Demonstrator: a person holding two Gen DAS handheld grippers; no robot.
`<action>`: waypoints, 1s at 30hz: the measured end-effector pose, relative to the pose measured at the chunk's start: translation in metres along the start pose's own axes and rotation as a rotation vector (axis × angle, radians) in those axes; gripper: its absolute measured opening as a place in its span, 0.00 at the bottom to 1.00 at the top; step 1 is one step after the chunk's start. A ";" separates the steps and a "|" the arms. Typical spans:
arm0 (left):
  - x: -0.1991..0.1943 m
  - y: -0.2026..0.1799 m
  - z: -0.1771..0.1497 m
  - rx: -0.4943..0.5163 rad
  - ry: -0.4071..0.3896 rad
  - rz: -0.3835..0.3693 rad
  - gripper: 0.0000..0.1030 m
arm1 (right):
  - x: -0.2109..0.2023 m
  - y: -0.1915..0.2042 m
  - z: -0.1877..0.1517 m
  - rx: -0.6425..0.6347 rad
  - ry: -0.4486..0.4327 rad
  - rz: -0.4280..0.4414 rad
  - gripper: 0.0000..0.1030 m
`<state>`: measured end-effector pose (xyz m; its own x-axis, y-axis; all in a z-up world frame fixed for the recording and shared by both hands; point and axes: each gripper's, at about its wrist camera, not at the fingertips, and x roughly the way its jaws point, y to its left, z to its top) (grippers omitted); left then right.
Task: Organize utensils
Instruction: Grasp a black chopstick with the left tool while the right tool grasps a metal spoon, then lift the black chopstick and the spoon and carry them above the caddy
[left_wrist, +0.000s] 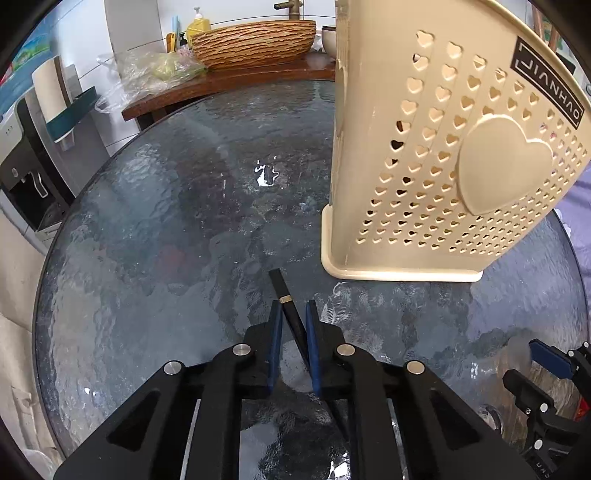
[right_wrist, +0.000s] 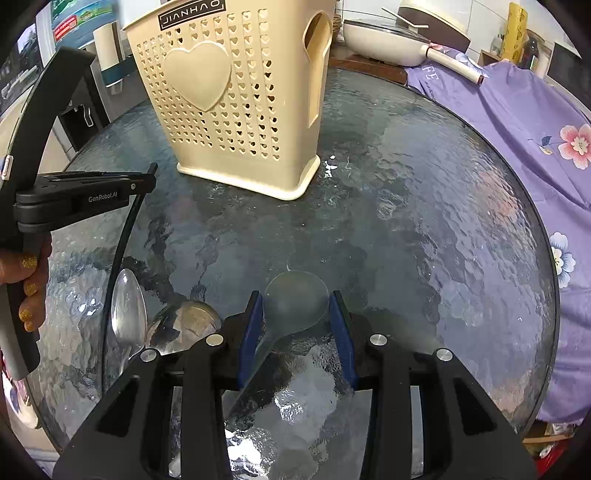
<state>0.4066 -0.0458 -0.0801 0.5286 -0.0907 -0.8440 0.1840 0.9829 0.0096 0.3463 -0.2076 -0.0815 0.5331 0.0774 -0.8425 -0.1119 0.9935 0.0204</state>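
A cream perforated utensil holder (left_wrist: 443, 155) with a heart on its side stands on the round glass table; it also shows in the right wrist view (right_wrist: 236, 103). My left gripper (left_wrist: 293, 314) is shut on a black chopstick (left_wrist: 282, 291) with a gold band, held above the table; from the right wrist view the chopstick (right_wrist: 118, 251) hangs down curved. My right gripper (right_wrist: 295, 306) is partly open around the bowl of a clear plastic spoon (right_wrist: 295, 302) lying on the glass. A metal spoon (right_wrist: 127, 314) and a metal ladle bowl (right_wrist: 184, 325) lie to the left.
The glass table (left_wrist: 147, 240) is round with a dark rim. A purple floral cloth (right_wrist: 535, 155) drapes the right side. A woven basin (left_wrist: 255, 42) and plastic bags sit on a wooden counter behind. A white pan (right_wrist: 384, 37) sits at the back right.
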 end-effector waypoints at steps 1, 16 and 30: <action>0.000 0.000 0.000 -0.004 0.000 -0.004 0.10 | 0.000 0.000 0.000 0.002 -0.001 0.002 0.37; -0.047 0.005 -0.014 -0.075 -0.096 -0.090 0.07 | -0.021 -0.002 -0.003 -0.020 -0.143 0.057 0.36; -0.141 0.004 -0.019 -0.058 -0.288 -0.165 0.07 | -0.085 0.004 -0.003 -0.106 -0.358 0.071 0.36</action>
<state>0.3165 -0.0259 0.0290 0.7095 -0.2824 -0.6457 0.2433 0.9580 -0.1517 0.2976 -0.2107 -0.0115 0.7781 0.1890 -0.5991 -0.2358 0.9718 0.0004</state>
